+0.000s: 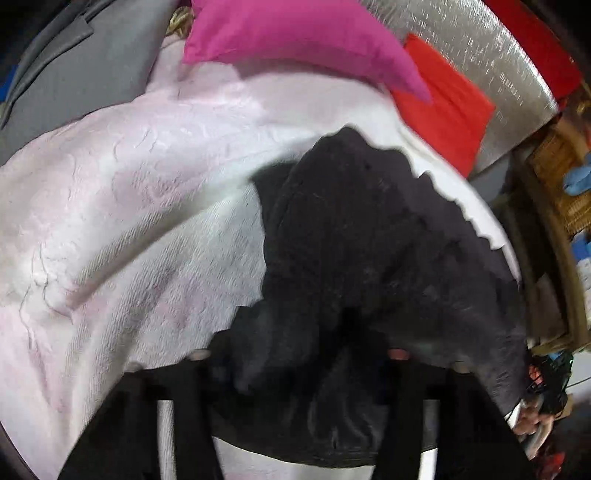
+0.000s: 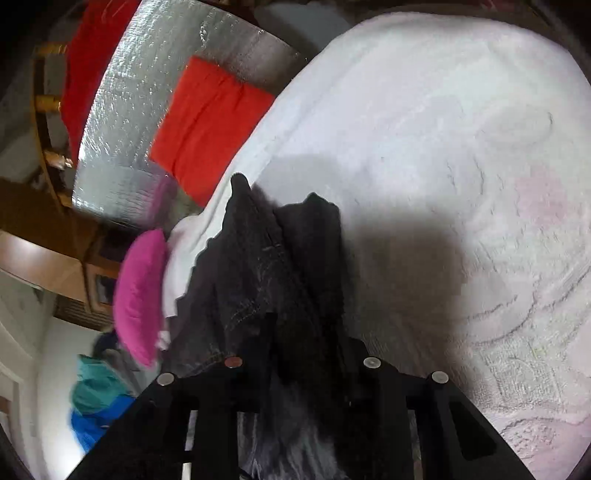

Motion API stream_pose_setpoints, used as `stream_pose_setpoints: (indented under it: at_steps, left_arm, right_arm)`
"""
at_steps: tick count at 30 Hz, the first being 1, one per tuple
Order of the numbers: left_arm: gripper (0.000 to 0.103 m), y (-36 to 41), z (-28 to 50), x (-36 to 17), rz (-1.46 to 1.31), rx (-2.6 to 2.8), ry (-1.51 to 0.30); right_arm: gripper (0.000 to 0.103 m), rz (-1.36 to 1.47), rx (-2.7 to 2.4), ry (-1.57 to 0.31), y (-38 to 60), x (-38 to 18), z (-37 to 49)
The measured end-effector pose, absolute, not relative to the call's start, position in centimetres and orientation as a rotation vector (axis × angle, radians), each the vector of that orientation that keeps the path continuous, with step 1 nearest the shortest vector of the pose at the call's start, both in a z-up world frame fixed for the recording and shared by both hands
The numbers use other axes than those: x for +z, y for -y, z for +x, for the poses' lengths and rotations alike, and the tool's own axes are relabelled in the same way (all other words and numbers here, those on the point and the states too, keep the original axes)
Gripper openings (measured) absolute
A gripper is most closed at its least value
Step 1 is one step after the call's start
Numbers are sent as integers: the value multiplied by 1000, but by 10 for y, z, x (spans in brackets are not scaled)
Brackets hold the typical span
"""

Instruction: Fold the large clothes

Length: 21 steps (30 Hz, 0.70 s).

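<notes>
Item: dark garment [image 1: 369, 240], bunched on the pale bedspread [image 1: 129, 206], near edge lifted. Left gripper [image 1: 295, 373]: jaws part-open, cloth between them, grip unclear. Right gripper [image 2: 303, 354]: nearly closed, pinching the garment's edge. Risks: left side slipping free, uneven lift twisting the fold, far end snagging the pink pillow [image 1: 295, 33].

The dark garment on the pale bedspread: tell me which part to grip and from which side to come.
Grip the dark garment at its far hem corners, the two peaks seen in the right wrist view, coming from above. They stick up from the pale bedspread, so fingers can close around them, while the near end is bunched up at both tools.
</notes>
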<state>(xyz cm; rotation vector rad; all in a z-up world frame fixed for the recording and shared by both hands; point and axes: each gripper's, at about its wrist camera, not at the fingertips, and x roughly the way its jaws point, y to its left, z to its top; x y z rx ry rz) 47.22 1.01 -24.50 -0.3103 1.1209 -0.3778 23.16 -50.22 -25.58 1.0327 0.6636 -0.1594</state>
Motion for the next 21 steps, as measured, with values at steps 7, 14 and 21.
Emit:
stream_pose_setpoints:
  at_steps: [7, 14, 21]
  left_arm:
    - [58, -9, 468, -259, -228, -305, -1109]
    - [62, -22, 429, -213, -141, -253, -1046]
    - [80, -42, 358, -203, -253, -382, -999]
  right_arm:
    - [31, 982, -243, -736, 498, -282, 238]
    - [72, 1020, -225, -655, 496, -244, 189]
    - [72, 1174, -82, -584, 465, -250, 126]
